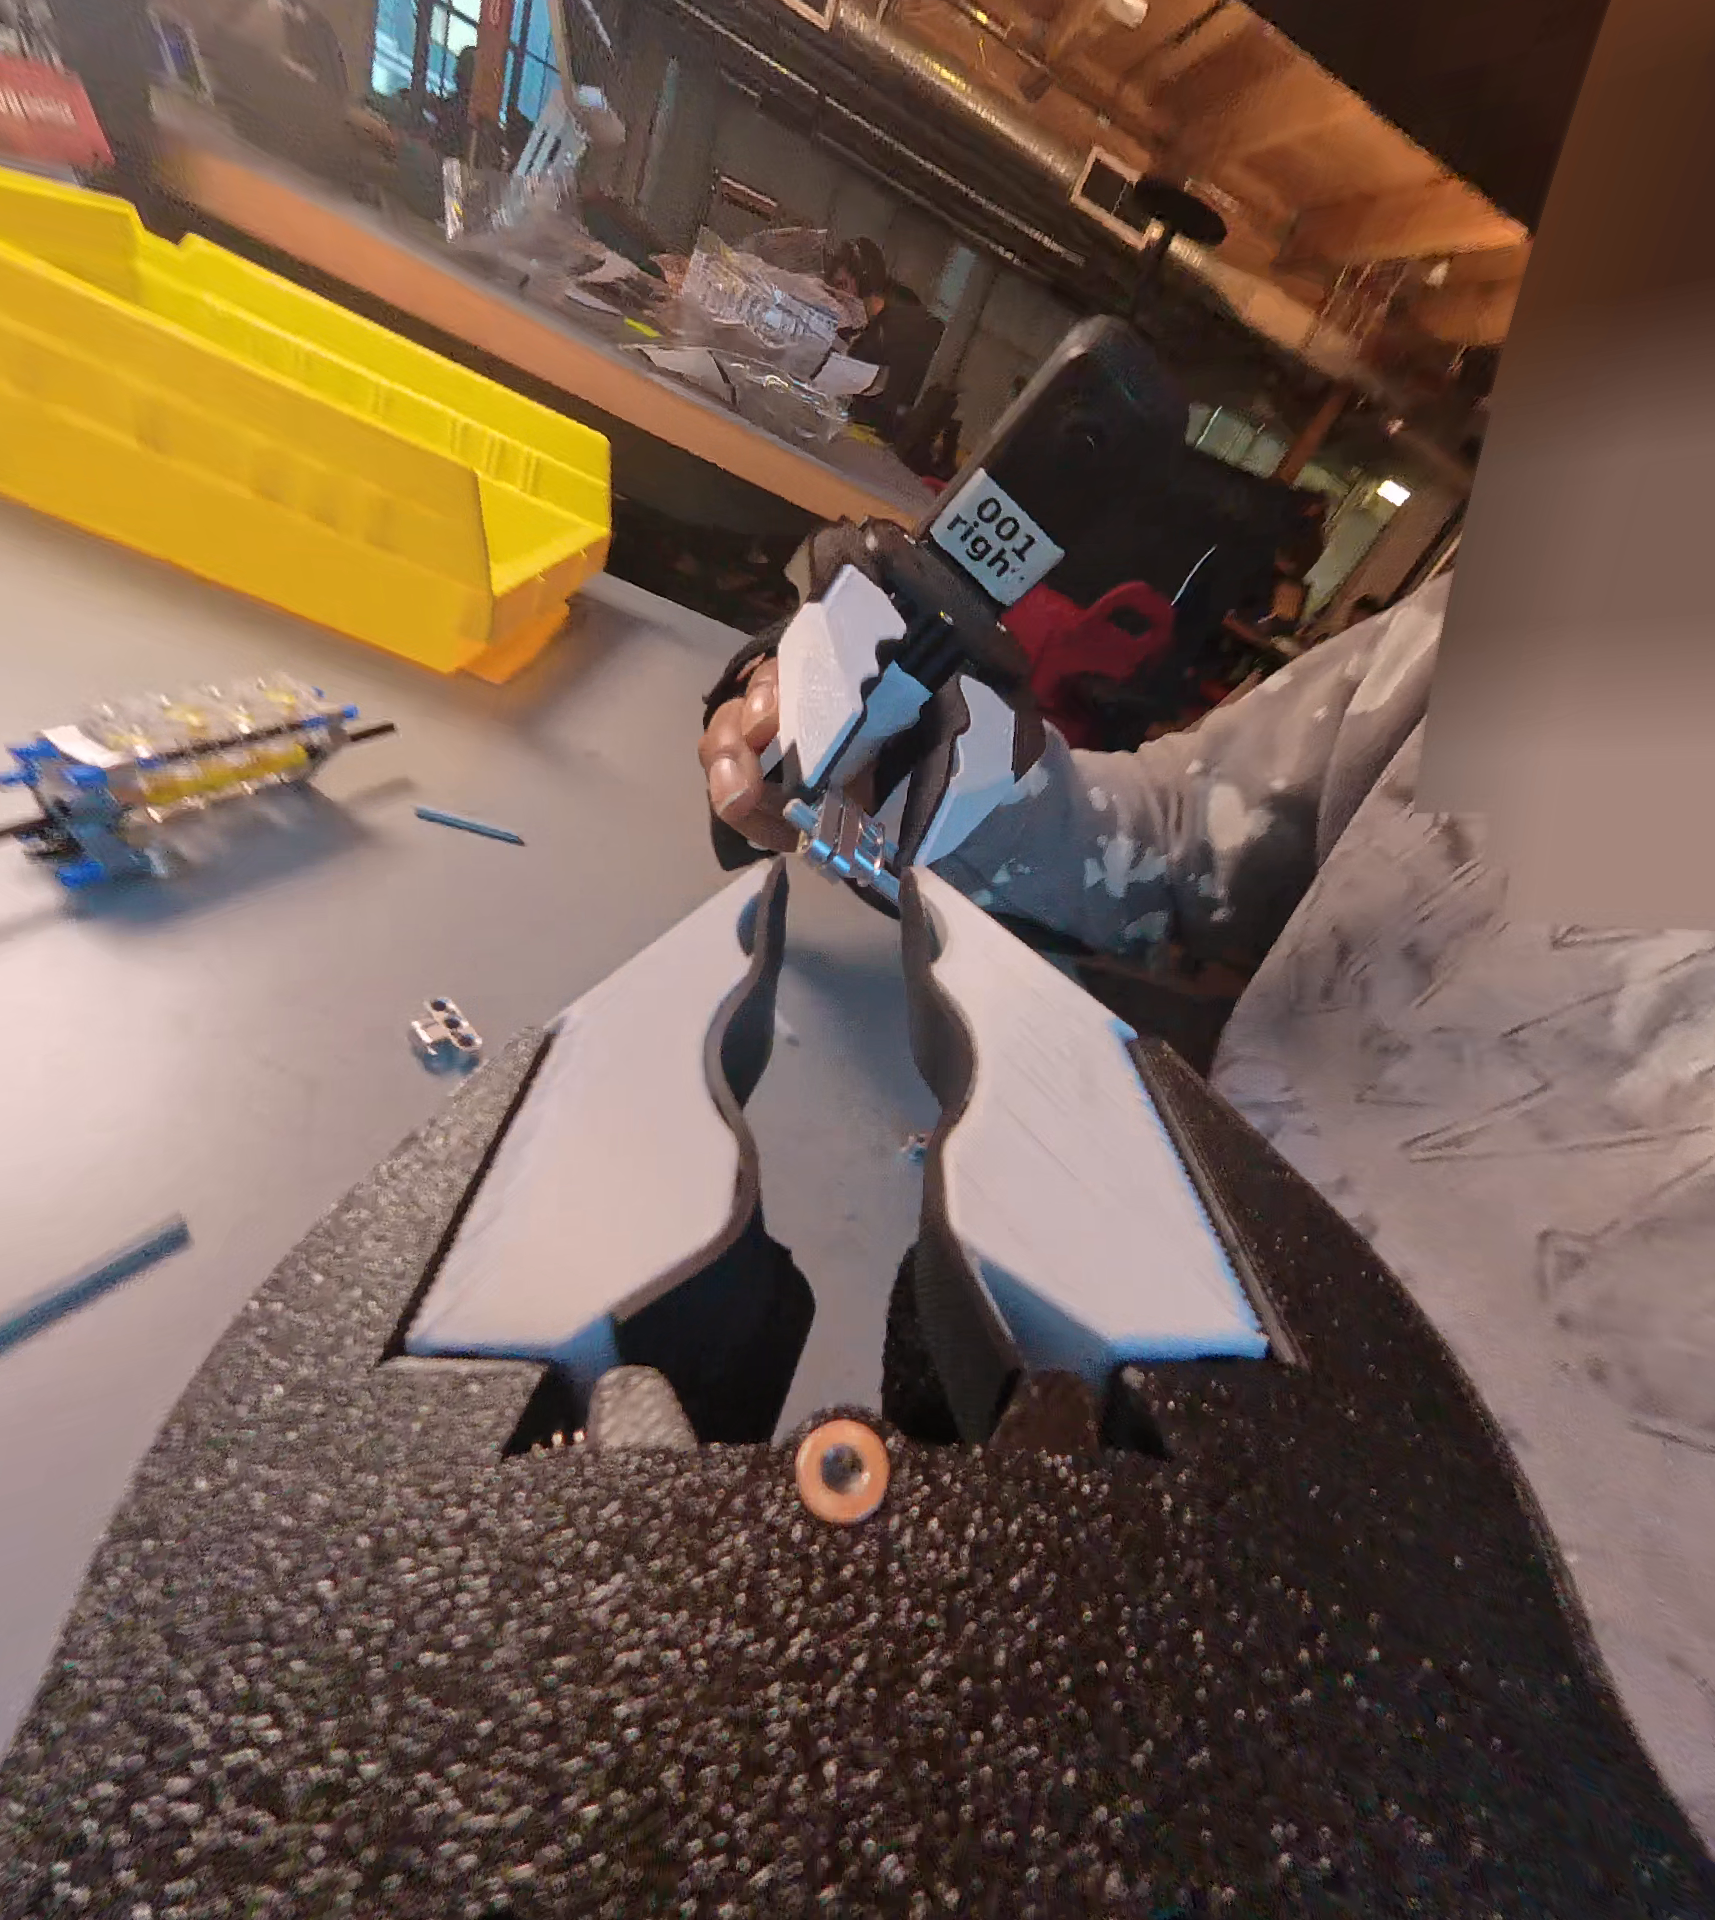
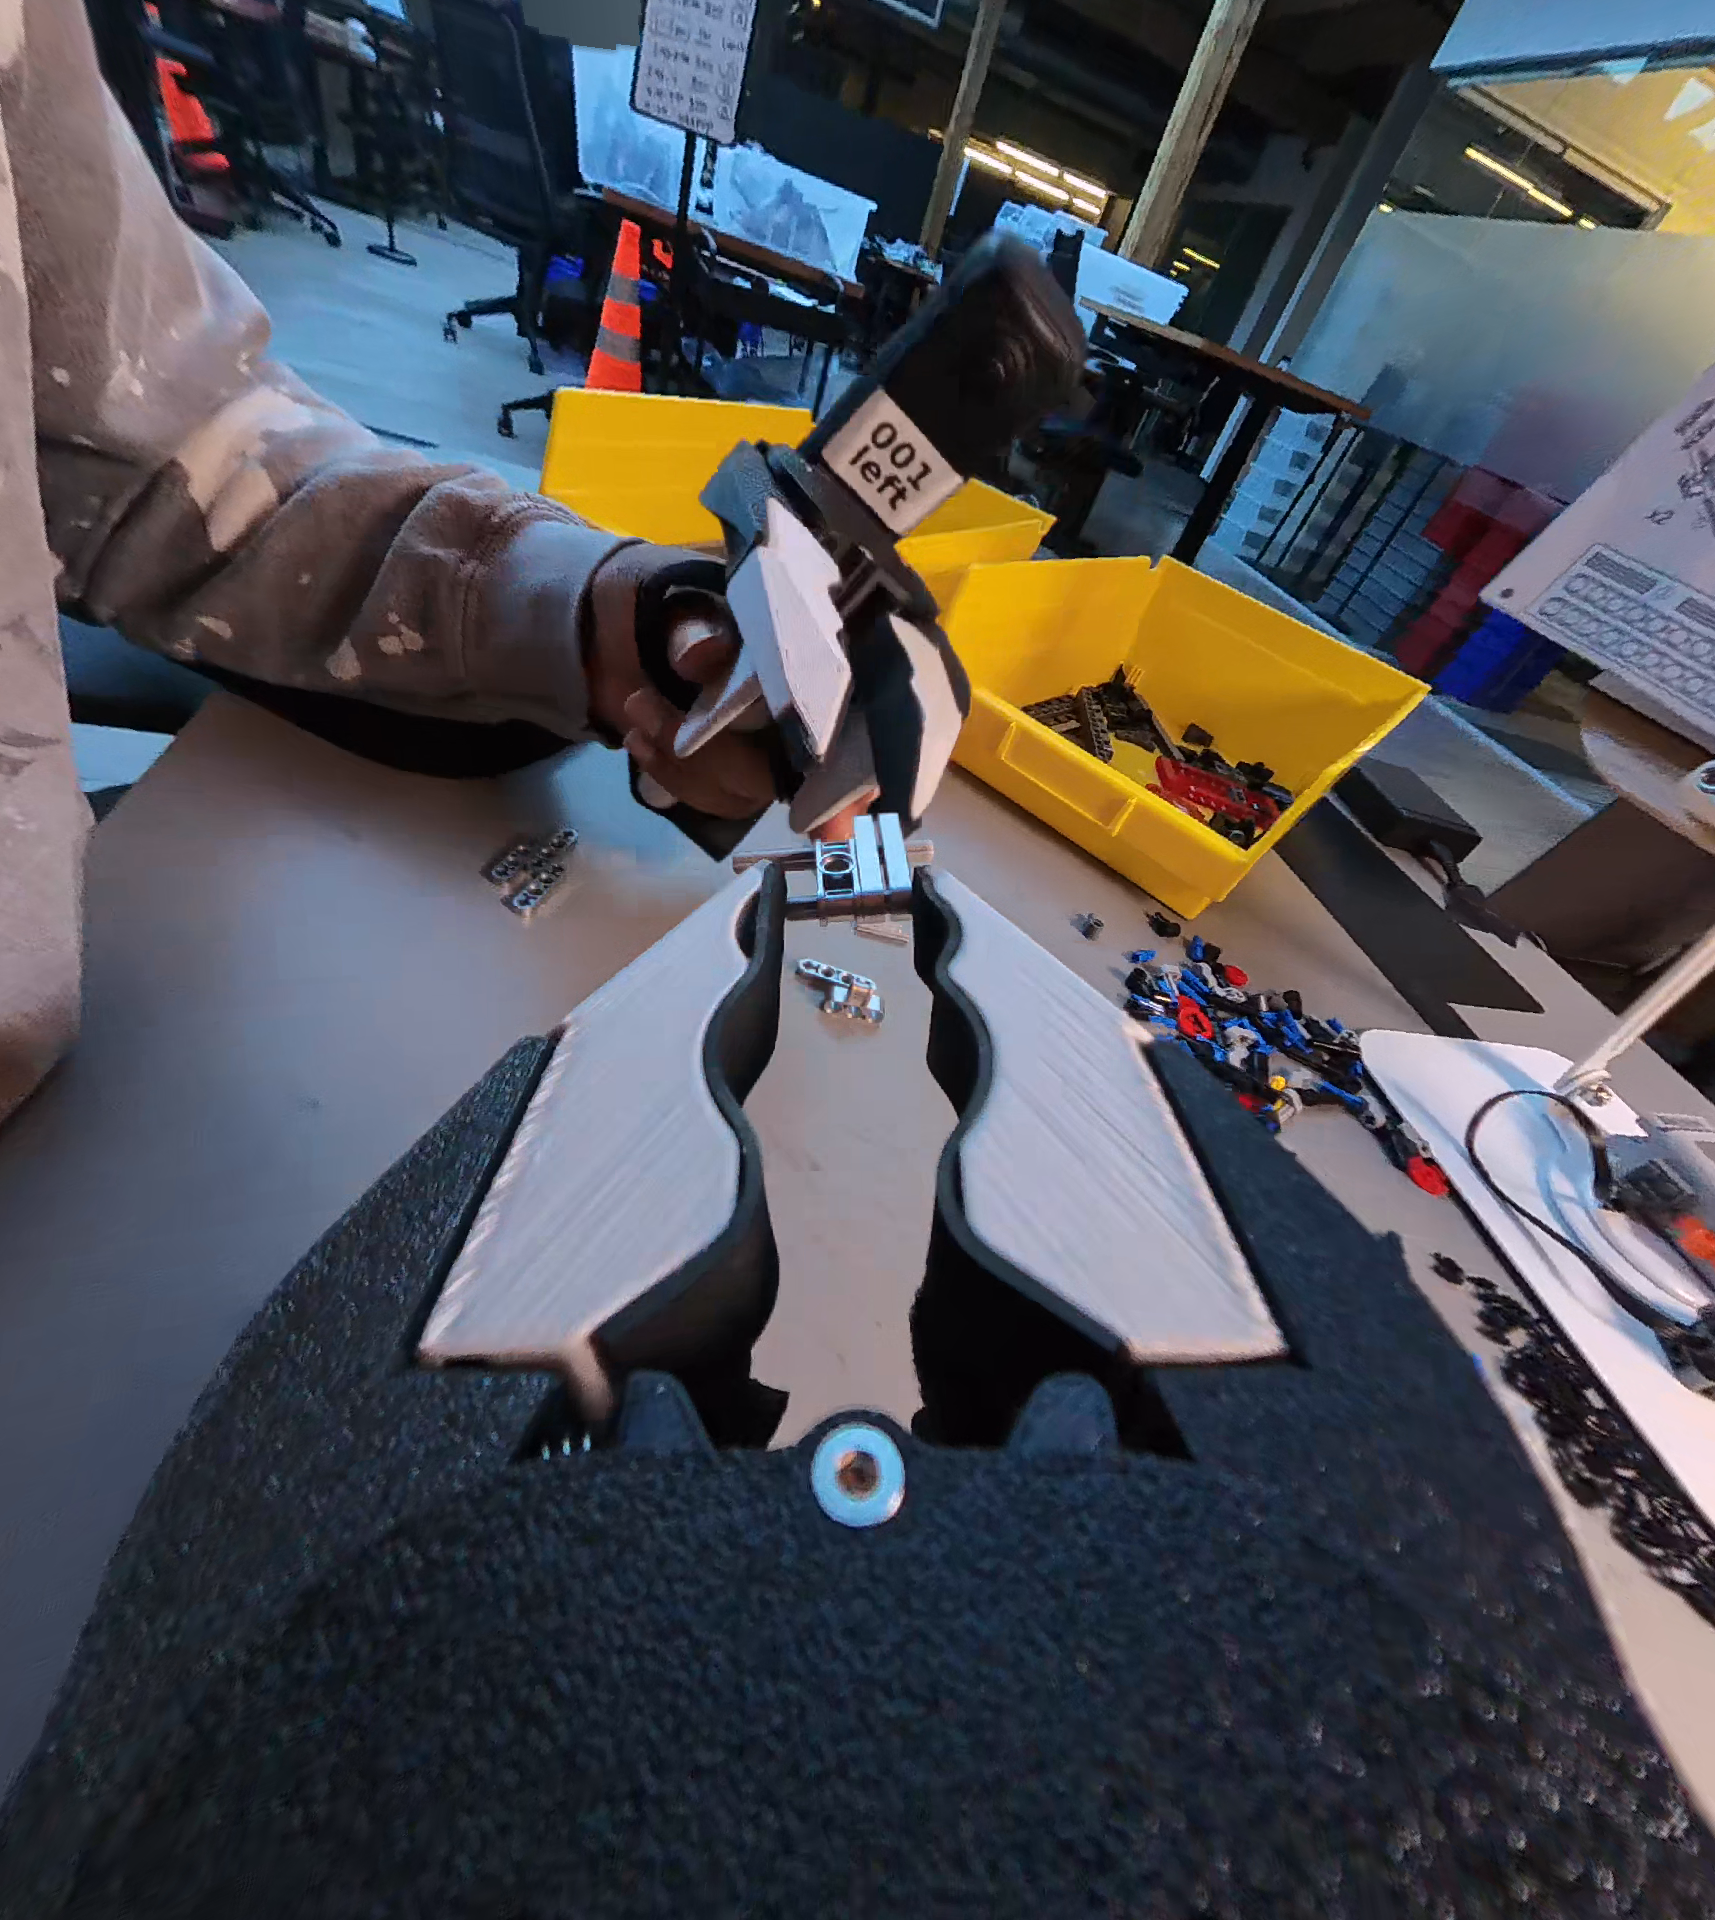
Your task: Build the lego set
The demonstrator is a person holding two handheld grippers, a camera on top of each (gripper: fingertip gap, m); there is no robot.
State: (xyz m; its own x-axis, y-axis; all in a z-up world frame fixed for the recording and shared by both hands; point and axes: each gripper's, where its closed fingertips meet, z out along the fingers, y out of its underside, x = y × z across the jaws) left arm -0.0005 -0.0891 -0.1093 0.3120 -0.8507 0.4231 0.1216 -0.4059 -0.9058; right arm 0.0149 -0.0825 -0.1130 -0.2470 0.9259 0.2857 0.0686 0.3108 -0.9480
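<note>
A small grey brick assembly with a thin axle through it hangs above the grey table, between the two grippers. My right gripper grips it by the sides, one fingertip at each end. My left gripper comes in from the far side, pointing down, and pinches the upright plates on top of it. In the left wrist view the assembly sits at the tips of my left gripper, with the right gripper shut on it from beyond. A person's hand grips each handle.
Yellow bins stand at the back left; another holds black and red parts. A blue, clear and yellow assembly and blue axles lie to the left. Small grey pieces, grey beams, a pile of small parts and a white stand base lie on the table. Only a small space, under 4 cm, lies between the two pairs of fingers.
</note>
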